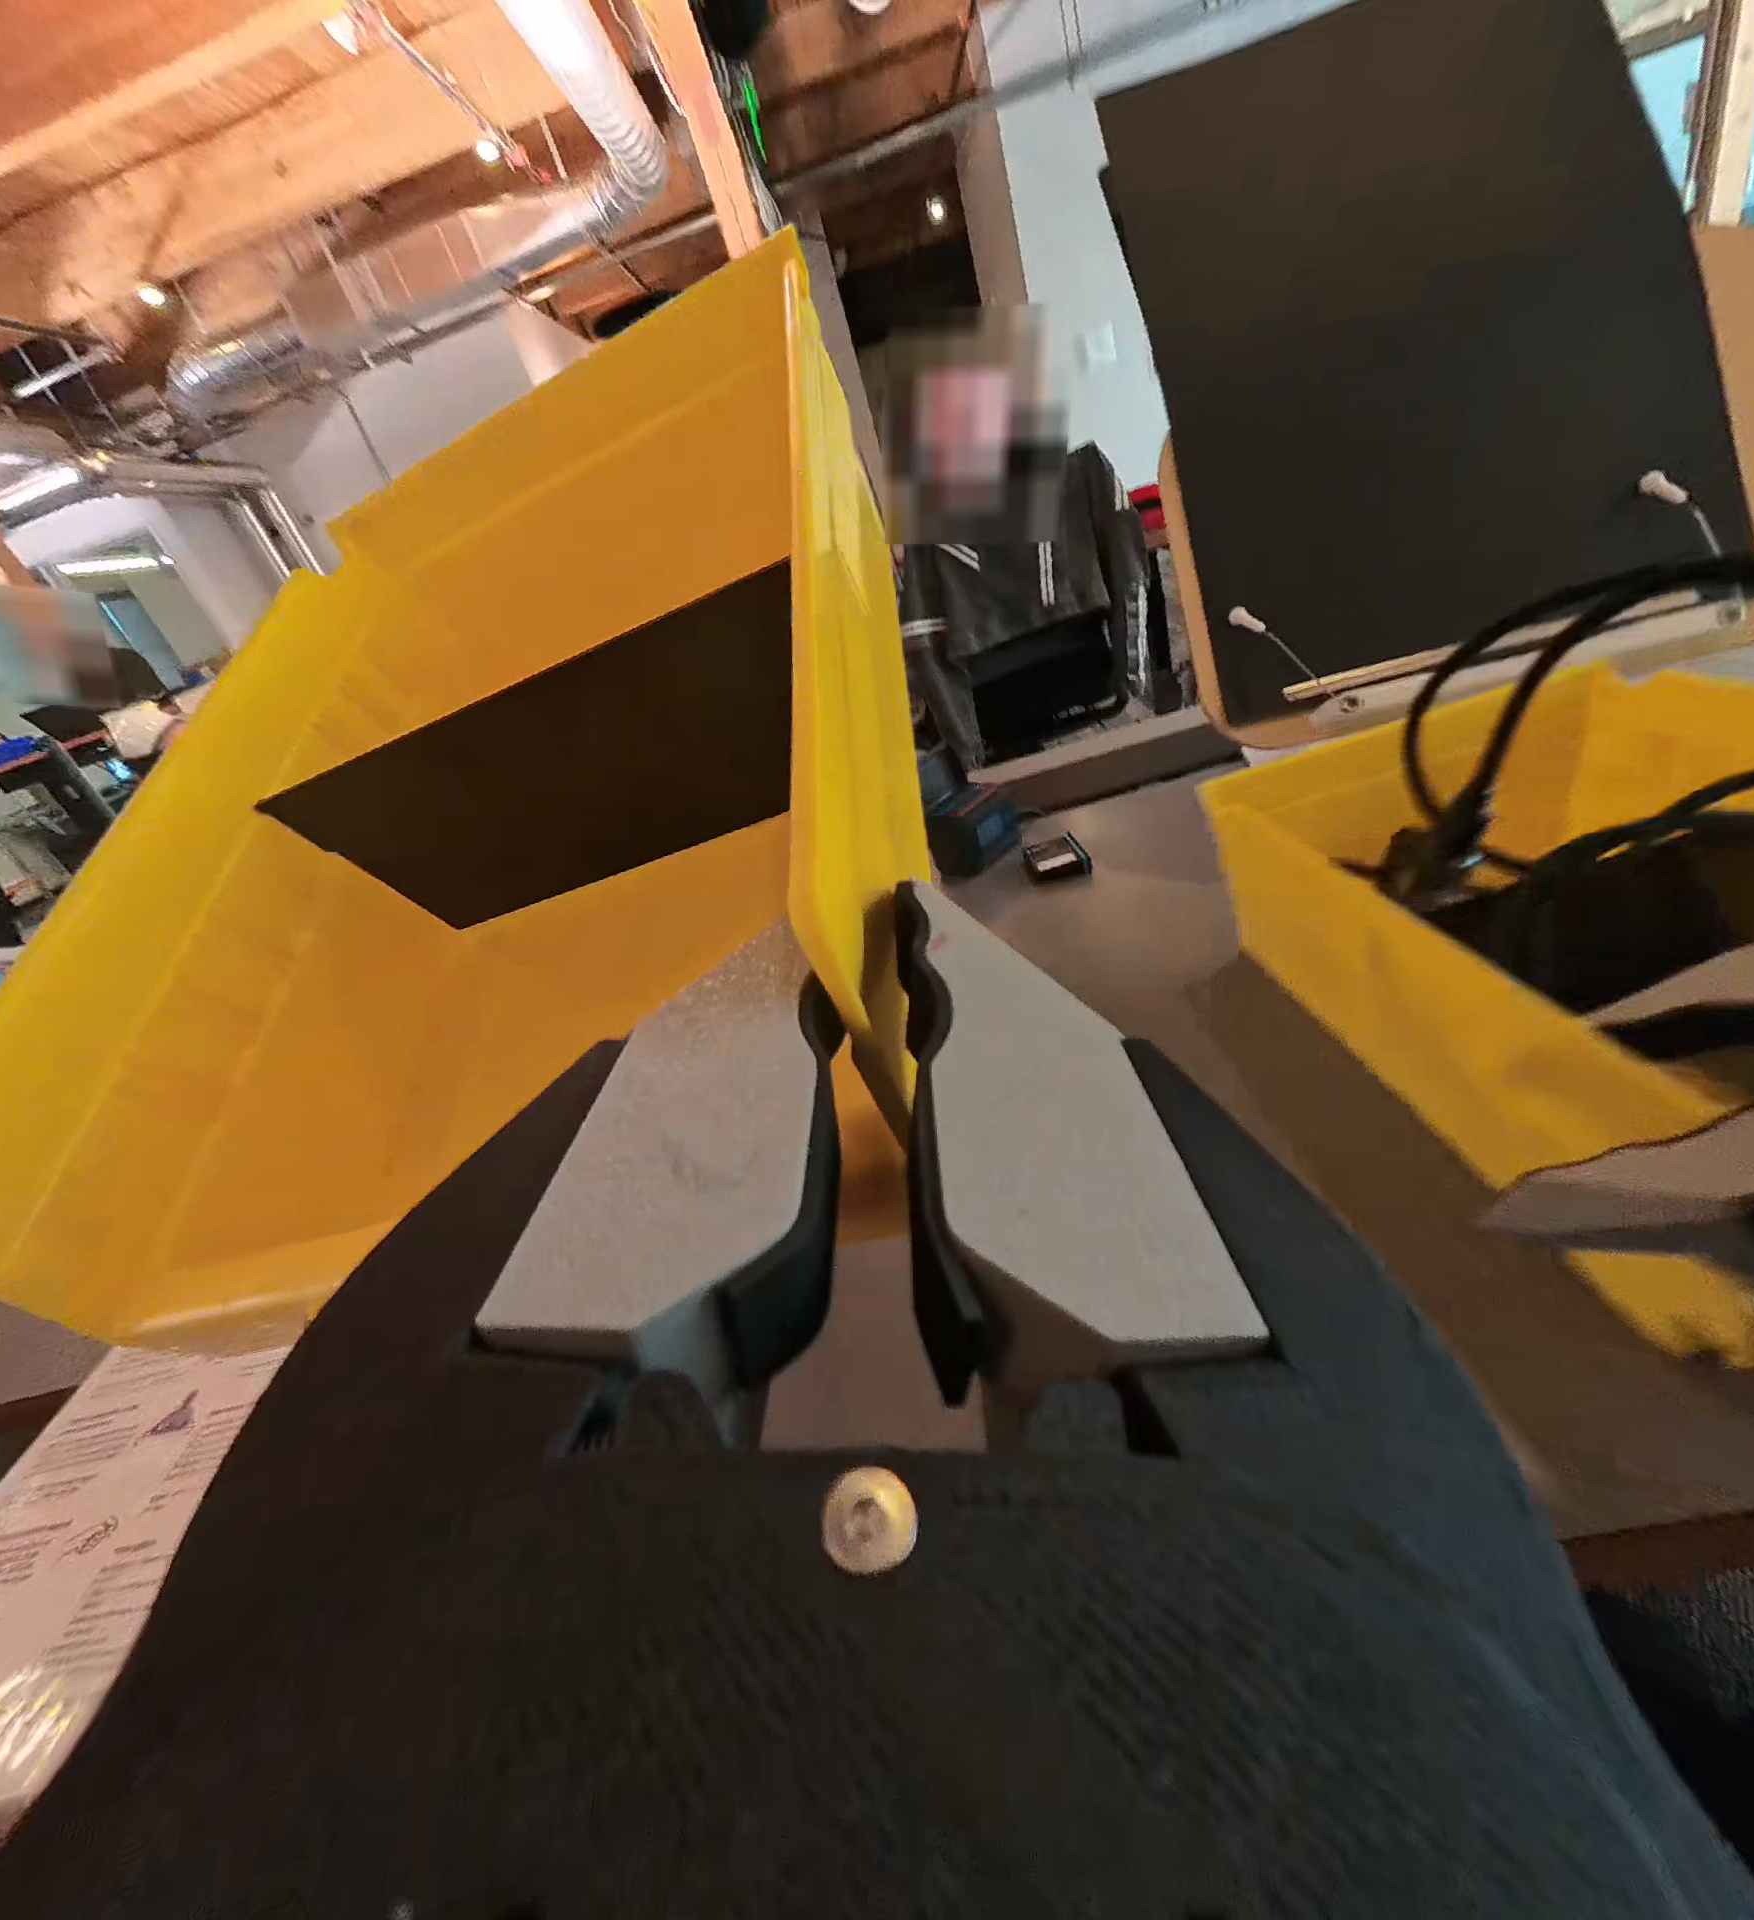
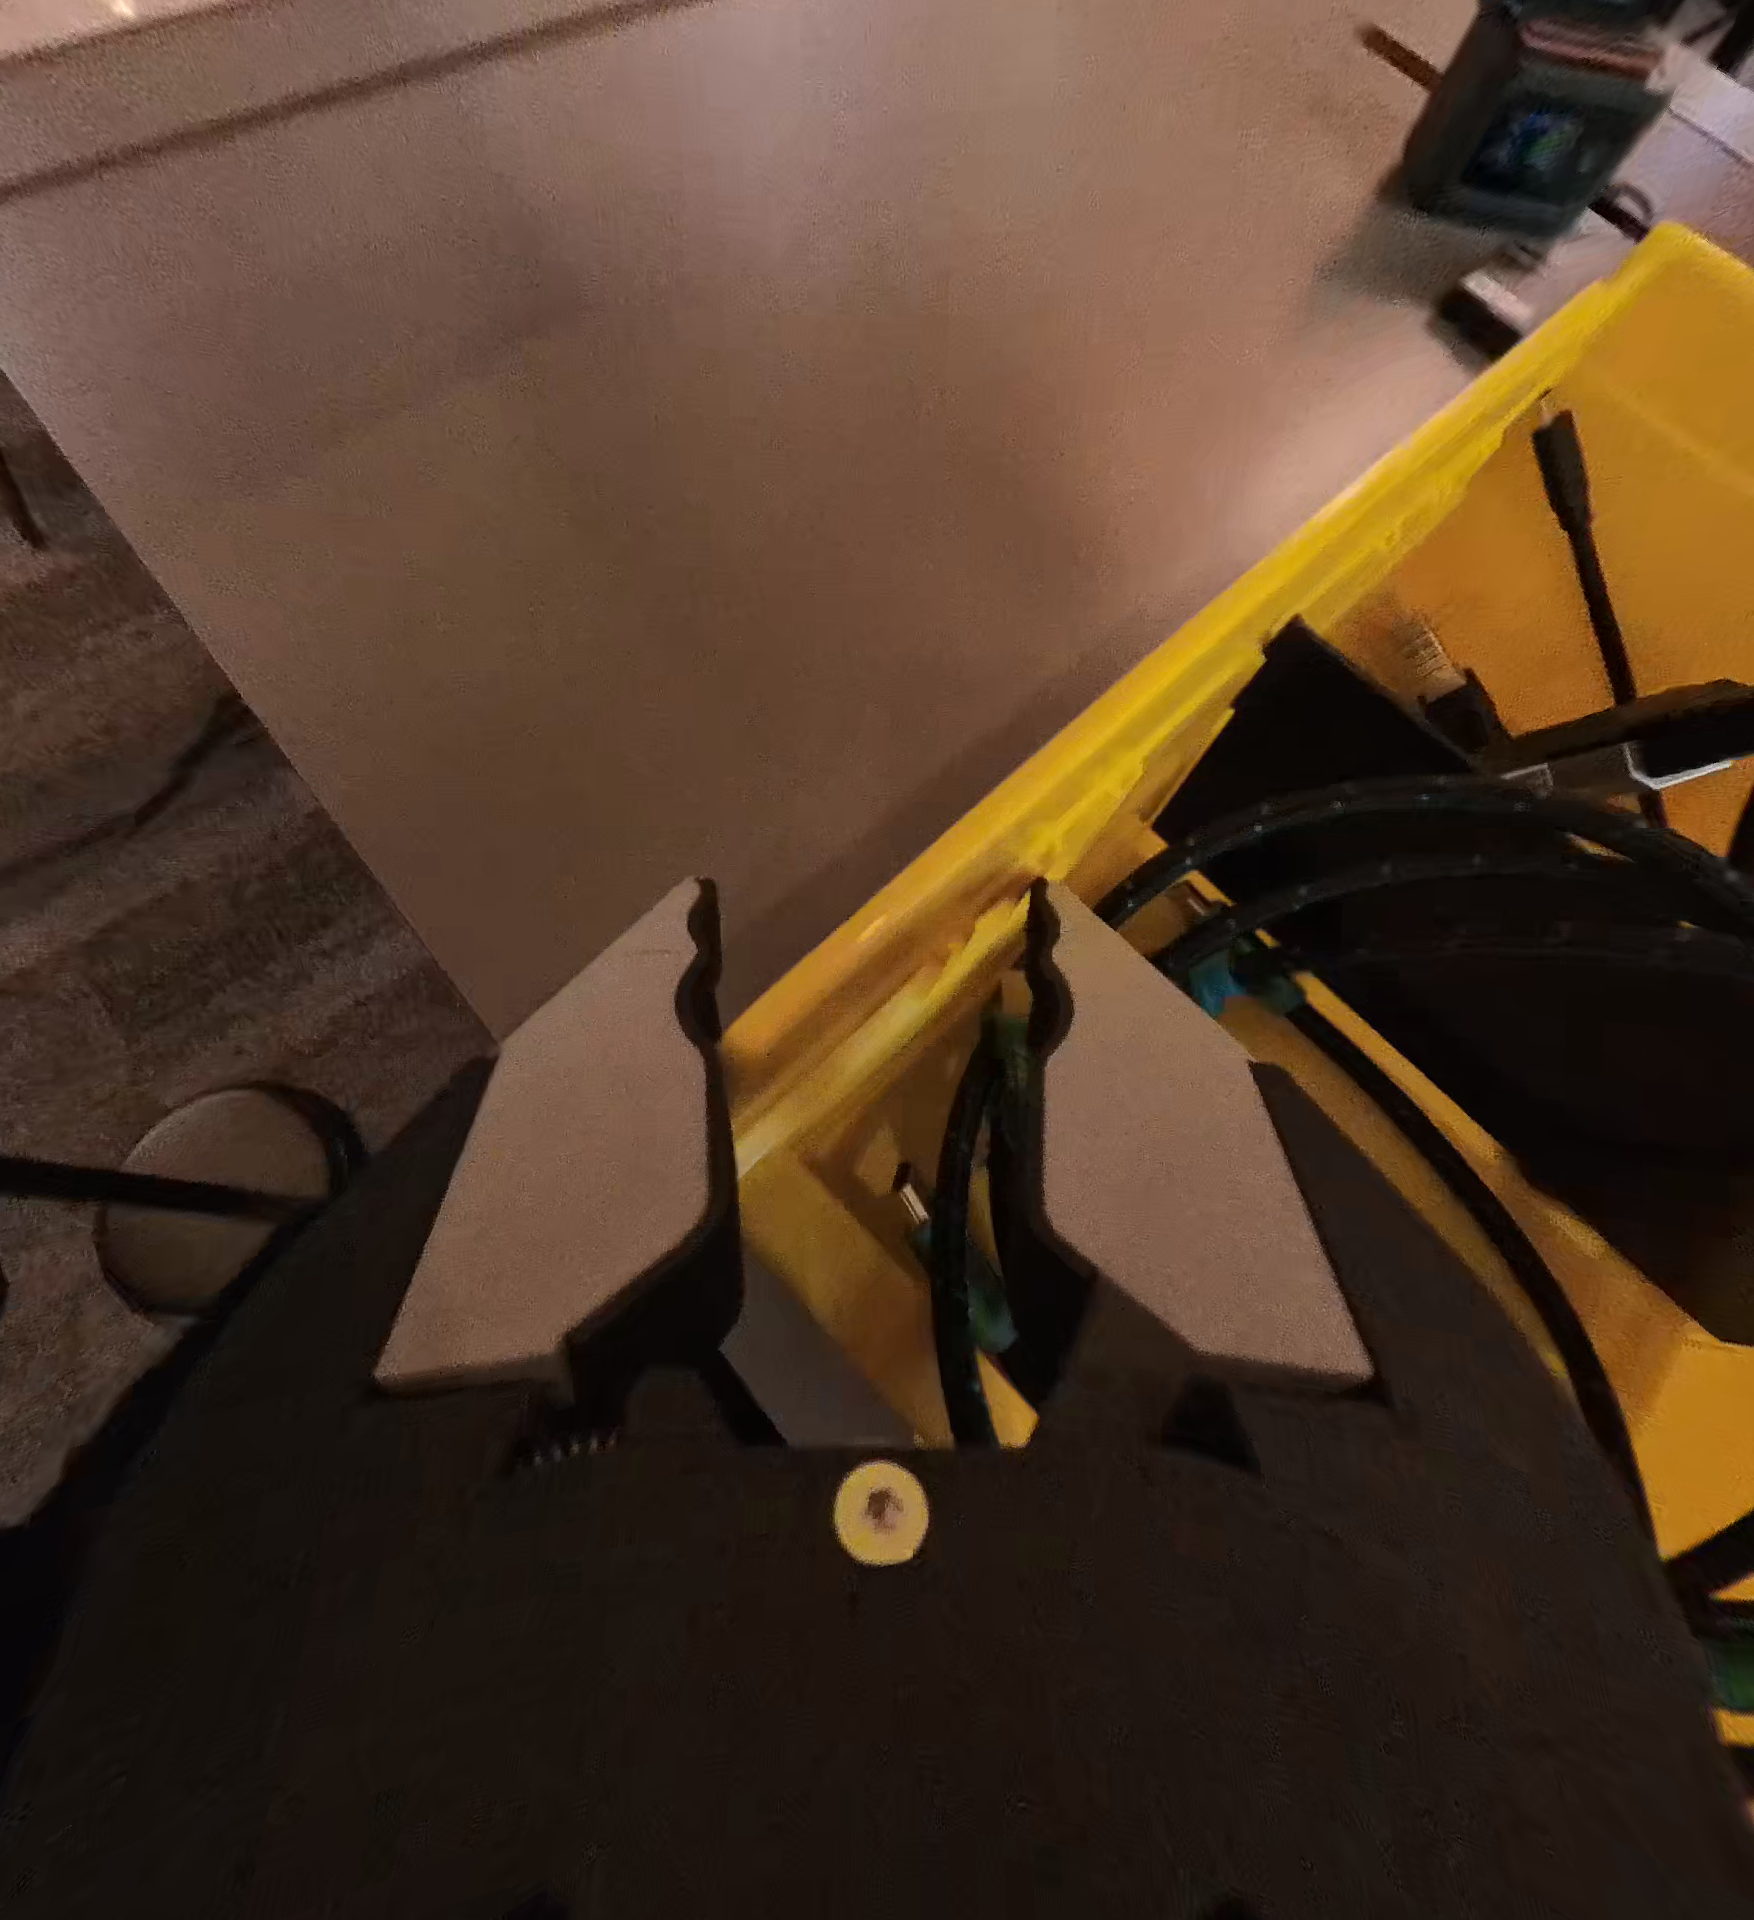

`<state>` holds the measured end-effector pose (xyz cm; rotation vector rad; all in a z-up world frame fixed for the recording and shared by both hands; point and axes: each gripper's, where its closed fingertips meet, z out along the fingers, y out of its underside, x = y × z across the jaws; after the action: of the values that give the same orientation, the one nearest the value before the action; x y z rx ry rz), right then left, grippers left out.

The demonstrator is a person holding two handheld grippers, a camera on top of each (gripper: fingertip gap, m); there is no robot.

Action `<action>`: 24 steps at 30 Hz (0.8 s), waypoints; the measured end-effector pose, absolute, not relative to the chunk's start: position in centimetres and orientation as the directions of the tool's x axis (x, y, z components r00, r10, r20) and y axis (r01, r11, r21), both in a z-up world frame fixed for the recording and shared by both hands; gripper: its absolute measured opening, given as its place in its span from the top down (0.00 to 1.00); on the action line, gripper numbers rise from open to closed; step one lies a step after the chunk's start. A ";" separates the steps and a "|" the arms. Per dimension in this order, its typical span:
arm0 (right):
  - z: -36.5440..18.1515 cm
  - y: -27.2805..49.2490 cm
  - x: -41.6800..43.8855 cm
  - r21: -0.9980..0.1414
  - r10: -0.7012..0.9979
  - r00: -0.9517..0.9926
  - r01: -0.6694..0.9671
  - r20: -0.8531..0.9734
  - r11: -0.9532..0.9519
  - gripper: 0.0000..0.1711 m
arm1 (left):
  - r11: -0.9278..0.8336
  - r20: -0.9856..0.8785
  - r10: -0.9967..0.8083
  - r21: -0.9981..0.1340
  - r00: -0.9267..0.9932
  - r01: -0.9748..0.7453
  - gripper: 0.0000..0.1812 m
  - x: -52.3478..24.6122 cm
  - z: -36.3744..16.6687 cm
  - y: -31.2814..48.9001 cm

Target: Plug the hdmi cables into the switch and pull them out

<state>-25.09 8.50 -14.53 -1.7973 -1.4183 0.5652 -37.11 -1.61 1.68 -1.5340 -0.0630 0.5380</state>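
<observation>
The left gripper (image 1: 868,971) pinches the wall of an empty yellow bin (image 1: 353,935), tilted up; the right gripper (image 2: 873,966), jaws apart, straddles the rim of the second bin (image 2: 1112,769); the cables (image 2: 1475,831) lie coiled just right of it, nearer the right gripper; no switch is discernible.

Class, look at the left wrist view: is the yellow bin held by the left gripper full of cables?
No. The yellow bin clamped by its wall in the left gripper shows a bare interior.

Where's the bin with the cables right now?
In the left wrist view, the bin with cables sits on the table, right of the tilted empty bin.
</observation>
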 end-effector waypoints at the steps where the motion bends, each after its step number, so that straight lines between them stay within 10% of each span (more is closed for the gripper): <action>1: -14.1 7.5 -26.9 -0.803 0.954 0.280 0.590 0.108 -0.082 0.67 | -0.047 -0.286 0.374 -0.956 0.882 -0.290 0.98 -37.3 1.9 -2.0; 10: -3.1 0.9 -22.0 -0.955 0.994 0.057 0.289 0.091 0.071 0.60 | 0.041 -0.349 0.286 -0.926 0.893 -0.375 0.98 -32.9 5.8 -4.0; 16: -1.2 7.6 -8.5 -0.966 0.982 0.157 0.252 0.104 0.062 0.76 | 0.146 -0.446 0.005 -0.885 0.895 -0.442 0.98 -21.0 6.7 -0.6; 24: -4.4 17.5 10.6 -0.944 0.879 0.473 0.317 0.068 -0.097 0.70 | 0.159 -0.445 -0.471 -0.892 0.761 -0.424 0.98 -2.1 1.6 6.9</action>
<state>10.59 17.49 -4.39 -1.6550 -1.0446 0.6591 -2.10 6.88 1.64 -1.4564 0.7751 -0.0396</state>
